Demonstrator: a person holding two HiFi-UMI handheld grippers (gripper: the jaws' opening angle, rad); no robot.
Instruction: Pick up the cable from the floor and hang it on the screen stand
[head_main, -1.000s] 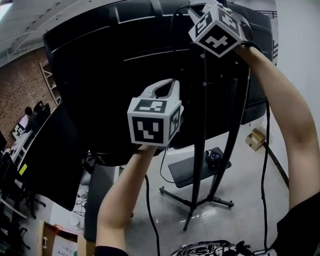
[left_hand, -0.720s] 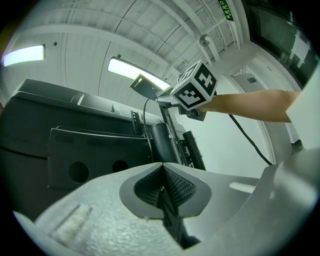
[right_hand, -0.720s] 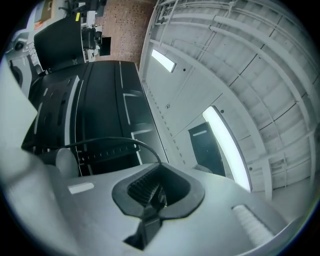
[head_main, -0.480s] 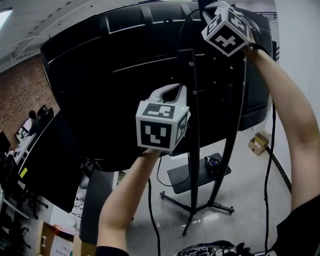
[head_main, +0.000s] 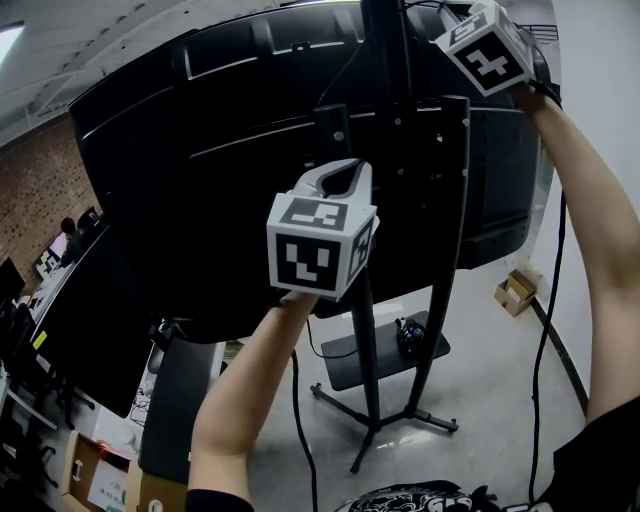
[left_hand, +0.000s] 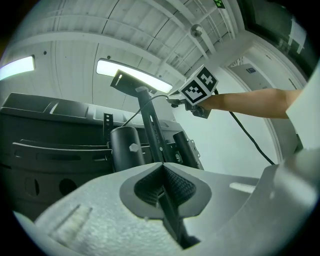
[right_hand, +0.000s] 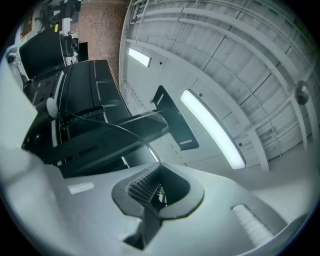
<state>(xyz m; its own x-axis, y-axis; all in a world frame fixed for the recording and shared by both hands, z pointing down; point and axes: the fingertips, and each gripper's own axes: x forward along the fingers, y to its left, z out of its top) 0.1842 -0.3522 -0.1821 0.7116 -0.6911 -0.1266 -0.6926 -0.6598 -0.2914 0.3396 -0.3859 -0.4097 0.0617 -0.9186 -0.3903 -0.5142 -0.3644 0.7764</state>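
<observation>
Your right gripper is clenched on the cable; in the right gripper view the ribbed pads meet with the thin black line pinched at their tip, and no gap shows between them; in the head view this gripper is raised high at the upper right, level with the top of the screen stand and just beside it

Your left gripper is also closed, pad against pad, but with nothing caught between them; it hovers lower, in front of the back of the screen, jaws aimed up toward the stand's posts, touching neither

The cable leaves your right jaws in two runs; one arcs away from the tips toward the upper part of the stand, lying roughly level and bowing slightly; whether it rests on the stand's head or only passes close to it is hard to tell, since black line and black metal merge there; the other run drops from the gripper alongside your right forearm, its long axis close to vertical, heading down toward the floor and out of the bottom of the head view; in the left gripper view the same hanging stretch slants down and to the right from the raised gripper
</observation>
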